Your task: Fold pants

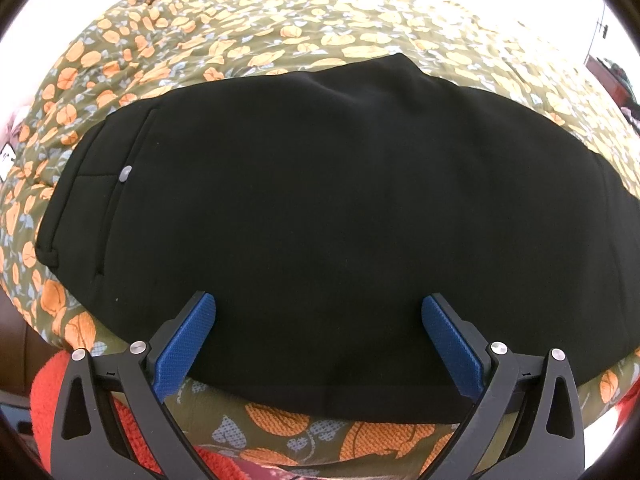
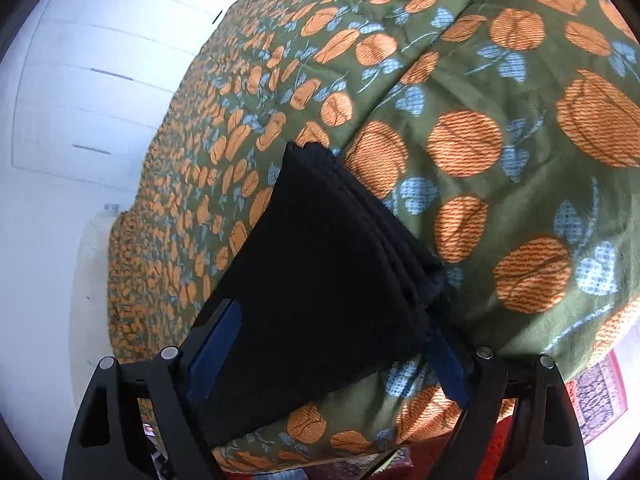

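The black pants [image 1: 320,208] lie folded flat on a green bedspread with orange flowers [image 1: 280,24]. The waist end with a pocket seam and a silver button [image 1: 125,173] is at the left. My left gripper [image 1: 318,312] is open, its blue pads [image 1: 188,344] spread over the pants' near edge, holding nothing. In the right wrist view the stacked leg ends of the pants [image 2: 320,264] lie between the fingers of my right gripper [image 2: 332,320]. The jaws stand wide apart, one on each side of the fabric, not pinching it.
The bedspread [image 2: 500,120] covers the whole bed. A white cabinet with drawers [image 2: 88,80] stands beyond the bed's far side. Red fabric [image 1: 48,396] lies below the bed's near edge at the left. A patterned rug [image 2: 600,396] shows at the lower right.
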`<state>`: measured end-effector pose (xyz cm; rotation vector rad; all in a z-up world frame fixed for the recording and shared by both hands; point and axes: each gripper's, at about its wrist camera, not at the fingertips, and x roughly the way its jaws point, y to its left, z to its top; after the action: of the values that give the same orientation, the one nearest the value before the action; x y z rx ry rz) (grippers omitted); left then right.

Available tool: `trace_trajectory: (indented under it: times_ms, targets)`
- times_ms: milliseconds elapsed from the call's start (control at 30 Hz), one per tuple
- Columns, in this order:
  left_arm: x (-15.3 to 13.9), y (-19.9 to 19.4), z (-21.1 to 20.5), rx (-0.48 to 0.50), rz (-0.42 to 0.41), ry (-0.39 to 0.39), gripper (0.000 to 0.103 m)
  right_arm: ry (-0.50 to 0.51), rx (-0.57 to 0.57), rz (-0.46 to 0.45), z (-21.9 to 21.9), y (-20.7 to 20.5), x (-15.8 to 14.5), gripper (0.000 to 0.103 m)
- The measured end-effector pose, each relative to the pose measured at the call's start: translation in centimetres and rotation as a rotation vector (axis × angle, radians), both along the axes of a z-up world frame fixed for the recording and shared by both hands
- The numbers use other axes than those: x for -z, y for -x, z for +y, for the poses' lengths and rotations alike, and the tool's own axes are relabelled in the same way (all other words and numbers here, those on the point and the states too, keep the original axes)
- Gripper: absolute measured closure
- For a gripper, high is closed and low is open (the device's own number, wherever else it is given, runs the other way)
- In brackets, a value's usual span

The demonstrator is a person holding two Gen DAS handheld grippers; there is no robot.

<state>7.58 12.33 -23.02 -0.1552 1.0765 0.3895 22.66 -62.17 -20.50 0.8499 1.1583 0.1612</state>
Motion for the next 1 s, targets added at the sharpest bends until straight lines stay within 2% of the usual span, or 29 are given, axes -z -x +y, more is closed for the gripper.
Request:
trace_trajectory:
  times_ms: [33, 133, 267, 333, 400, 467, 533, 600, 733, 867, 1000]
  targets:
    - [0.0, -0.1, 0.0, 0.000, 0.001, -0.001, 0.001, -0.030, -0.011, 0.003, 0.5, -0.3, 0.2, 0.015]
    - [0.0, -0.1, 0.0, 0.000, 0.001, -0.001, 0.000, -0.244, -0.021, -0.034, 1.9, -0.3, 1.0, 0.015]
    - [0.0, 0.0, 0.0, 0.000, 0.000, 0.000, 0.000, -0.257, 0.040, -0.079, 2.6, 0.1, 1.6, 0.018]
    - [0.0, -0.1, 0.0, -0.001, 0.001, -0.001, 0.000, -0.228, 0.087, -0.097, 2.6, 0.2, 1.8, 0.036]
    - [0.0, -0.1, 0.0, -0.001, 0.001, -0.001, 0.000, -0.143, 0.114, -0.091, 2.7, 0.3, 1.7, 0.070]
    - [0.0, -0.1, 0.0, -0.001, 0.003, 0.004, 0.000, -0.078, 0.138, -0.058, 2.7, -0.1, 1.8, 0.090]
    - [-0.3, -0.2, 0.1, -0.007, 0.003, 0.013, 0.001, -0.048, 0.140, -0.074, 2.8, 0.0, 1.2, 0.092]
    - [-0.6, 0.0, 0.2, -0.015, -0.006, 0.037, 0.001, -0.005, 0.099, -0.142, 3.3, 0.4, -0.6, 0.093]
    - [-1.5, 0.2, 0.6, -0.031, -0.058, 0.117, 0.002, -0.034, 0.015, -0.248, 6.0, 1.5, -5.3, 0.093]
    - [-2.4, 0.5, 1.3, -0.046, -0.114, 0.194, 0.002, -0.100, -0.044, -0.308, 10.9, 1.8, -8.7, 0.093]
    - [-2.9, 0.9, 1.9, -0.043, -0.139, 0.220, 0.002, -0.134, -0.131, -0.344, 18.0, 1.9, -11.3, 0.093]
